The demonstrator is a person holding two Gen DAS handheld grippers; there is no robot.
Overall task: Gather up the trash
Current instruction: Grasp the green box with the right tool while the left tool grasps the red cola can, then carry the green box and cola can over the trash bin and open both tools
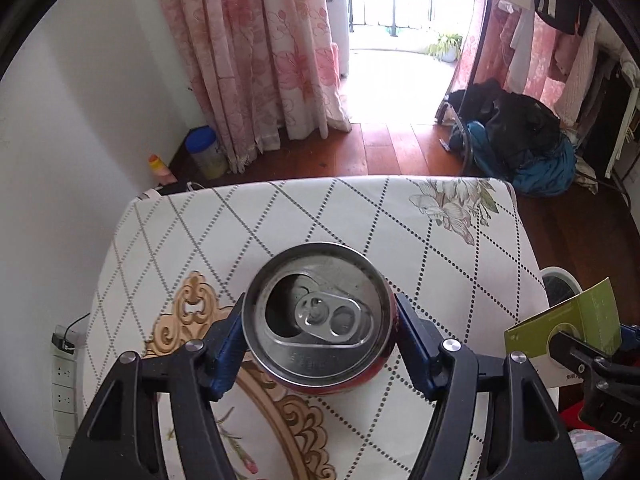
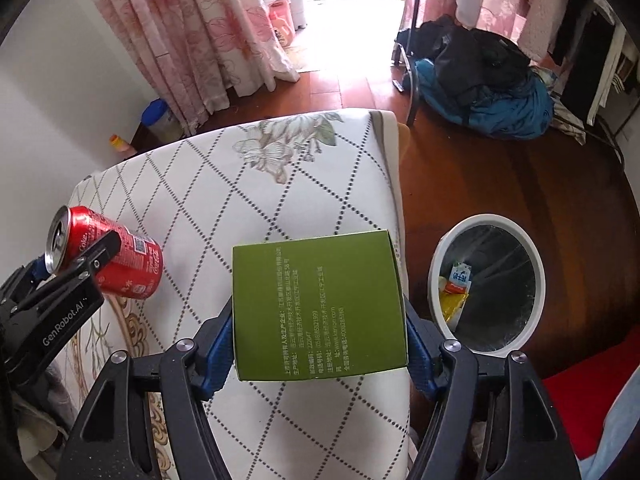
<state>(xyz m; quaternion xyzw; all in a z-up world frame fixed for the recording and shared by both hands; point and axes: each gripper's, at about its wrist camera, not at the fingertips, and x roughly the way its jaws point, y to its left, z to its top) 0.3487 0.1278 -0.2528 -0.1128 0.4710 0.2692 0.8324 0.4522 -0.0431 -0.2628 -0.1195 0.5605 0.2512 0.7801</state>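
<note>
My left gripper (image 1: 319,336) is shut on a red soda can (image 1: 320,316), its opened silver top facing the camera, held above the table. The right wrist view shows the same can (image 2: 120,264) tilted in the left gripper (image 2: 74,270) at the left edge. My right gripper (image 2: 320,320) is shut on a green carton (image 2: 318,306) with printed text, held over the table's right edge. That carton (image 1: 580,320) also shows at the right of the left wrist view. A white trash bin (image 2: 486,282) with a clear liner stands on the floor to the right, holding some wrappers.
A table under a white diamond-pattern cloth (image 2: 280,184) fills the middle. Dark wooden floor (image 2: 500,176) lies to its right. A pile of blue and black clothes (image 2: 488,84) sits beyond, pink curtains (image 1: 256,52) hang at the back, and a blue-lidded jar (image 1: 204,152) stands by the wall.
</note>
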